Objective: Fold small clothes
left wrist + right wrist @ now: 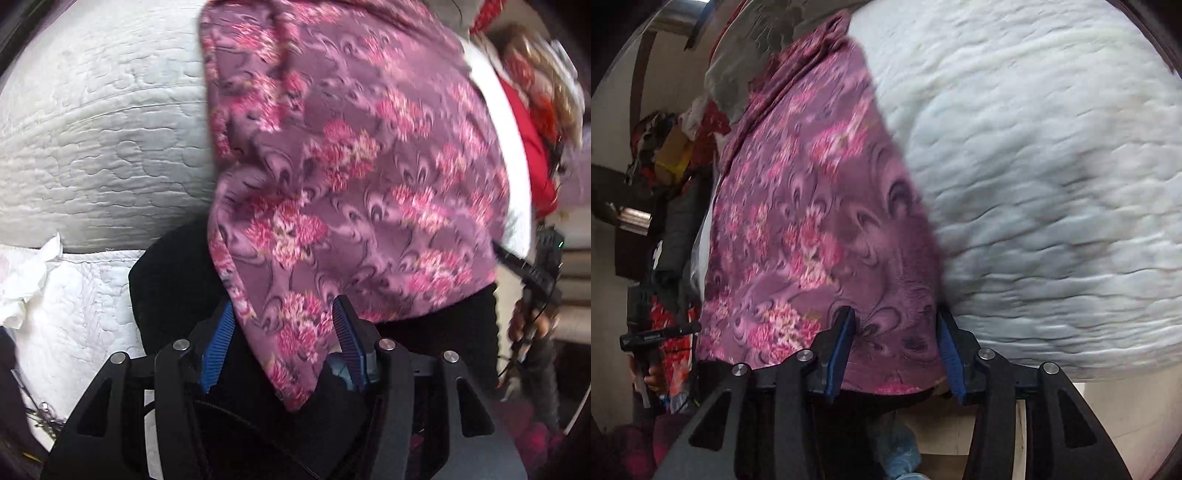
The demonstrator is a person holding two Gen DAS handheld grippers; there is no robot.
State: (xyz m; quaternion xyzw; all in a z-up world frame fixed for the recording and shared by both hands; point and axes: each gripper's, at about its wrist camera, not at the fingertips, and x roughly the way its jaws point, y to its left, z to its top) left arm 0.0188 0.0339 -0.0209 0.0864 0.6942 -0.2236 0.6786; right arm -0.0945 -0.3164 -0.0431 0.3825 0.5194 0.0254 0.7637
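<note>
- Spreading under everything in both views is the quilt [92, 147] [1052, 184], white, stitched and puckered, filling most of each frame.
- Lying on the quilt is the cloth [351, 177] [812, 221], a purple fabric printed with pink flowers; it is running away from both cameras as a long band, and its near end is drooping off the edge toward the tongs.
- Showing beneath the cloth's near end in the left view is a black garment [173, 269], resting against the quilt's edge.
- Piling up at the far side of the left view is a heap of red clothes [532, 147], blurred and well apart from the cloth's near end.
- Sitting at the left edge of the left view is a crumpled tissue [26, 273], on the quilt and well apart from the cloth.
- Standing spread are the left tongs [284, 332]: the blue pads [218, 343] are well apart, and the cloth's lower corner is hanging between them, close to both; whether it is touching either one I cannot tell.
- Standing spread too are the right tongs [895, 343]: the cloth's near edge is lying in the gap between the blue pads [840, 350], and neither pad is pressing it.
- Appearing at the left of the right view is a dark device [653, 332] gripped by a hand, too blurred to identify.
</note>
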